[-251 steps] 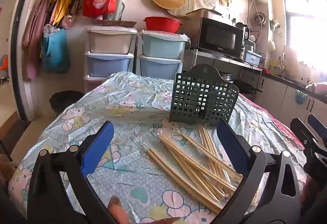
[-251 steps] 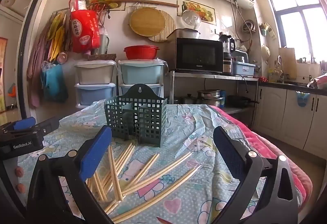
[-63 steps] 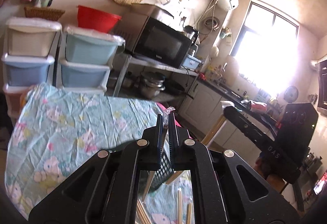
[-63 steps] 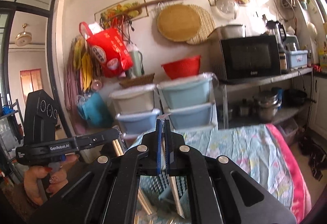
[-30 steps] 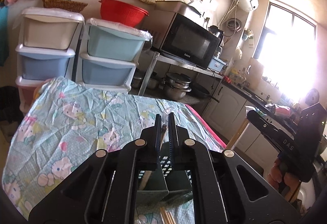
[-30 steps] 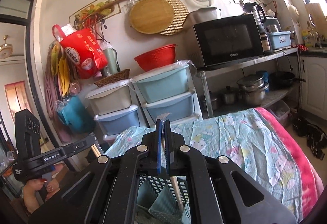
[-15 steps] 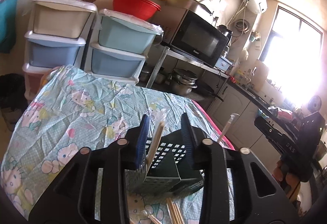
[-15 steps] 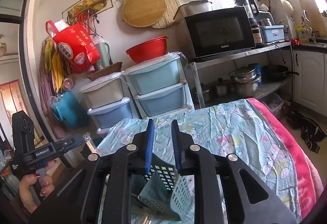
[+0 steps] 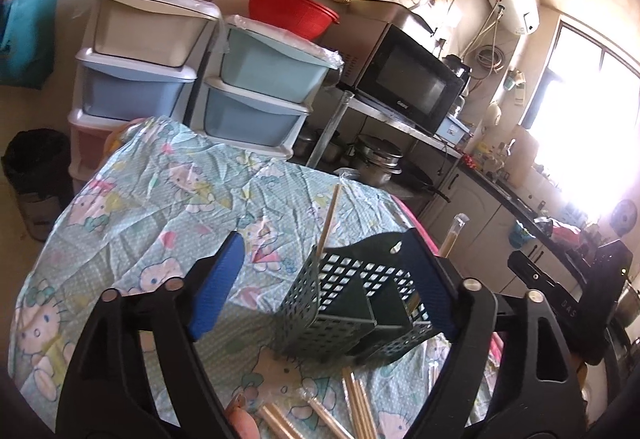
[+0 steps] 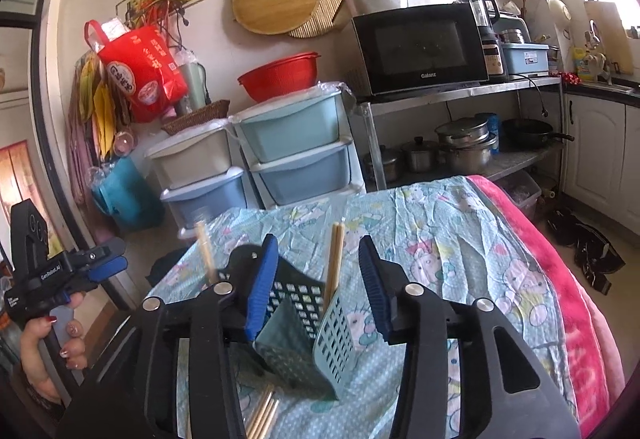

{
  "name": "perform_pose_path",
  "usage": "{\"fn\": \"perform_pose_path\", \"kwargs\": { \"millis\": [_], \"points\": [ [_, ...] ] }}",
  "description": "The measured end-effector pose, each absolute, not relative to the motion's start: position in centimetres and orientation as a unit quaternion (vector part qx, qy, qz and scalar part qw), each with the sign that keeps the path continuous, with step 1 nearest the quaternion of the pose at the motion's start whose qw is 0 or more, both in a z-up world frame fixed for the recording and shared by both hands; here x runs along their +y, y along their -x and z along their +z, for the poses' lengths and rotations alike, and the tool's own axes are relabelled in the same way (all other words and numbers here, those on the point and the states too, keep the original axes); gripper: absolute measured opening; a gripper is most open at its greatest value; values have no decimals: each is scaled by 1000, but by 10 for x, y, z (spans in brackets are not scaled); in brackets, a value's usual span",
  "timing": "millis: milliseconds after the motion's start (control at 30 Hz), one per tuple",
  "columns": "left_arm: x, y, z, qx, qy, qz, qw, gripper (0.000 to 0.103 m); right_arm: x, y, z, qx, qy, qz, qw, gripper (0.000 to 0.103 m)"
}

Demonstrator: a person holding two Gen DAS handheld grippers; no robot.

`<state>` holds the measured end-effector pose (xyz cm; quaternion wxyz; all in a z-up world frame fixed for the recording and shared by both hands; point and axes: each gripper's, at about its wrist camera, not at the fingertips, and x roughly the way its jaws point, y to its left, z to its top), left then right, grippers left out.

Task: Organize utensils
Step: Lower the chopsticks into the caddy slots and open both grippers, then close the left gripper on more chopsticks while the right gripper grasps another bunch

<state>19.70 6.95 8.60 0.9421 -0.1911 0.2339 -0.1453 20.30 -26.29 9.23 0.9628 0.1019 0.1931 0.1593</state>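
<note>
Left wrist: bare tablecloth (image 9: 140,207) left of slotted basket (image 9: 352,303).

Chopsticks (image 10: 334,259) upright in basket (image 9: 340,303) on table (image 9: 160,207).

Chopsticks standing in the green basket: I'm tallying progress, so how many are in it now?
2 bundles stand in the basket: one between the right gripper's fingers, one at the far left corner. Each may hold more than one stick. More chopsticks lie on the table.

Wooden chopsticks (image 10: 335,259), perforated plastic basket (image 9: 352,303), creased cloth (image 9: 160,207).
</note>
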Motion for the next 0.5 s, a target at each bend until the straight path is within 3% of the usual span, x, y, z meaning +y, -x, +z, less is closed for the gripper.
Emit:
{"fn": "perform_pose_path", "kwargs": {
  "millis": [233, 500],
  "points": [
    [69, -183, 79, 237, 174, -136, 946, 91, -258, -191, 84, 206, -92, 164, 960, 50],
    [63, -168, 62, 263, 159, -139, 941, 92, -250, -175, 73, 228, -67, 165, 957, 59]
  ]
}}
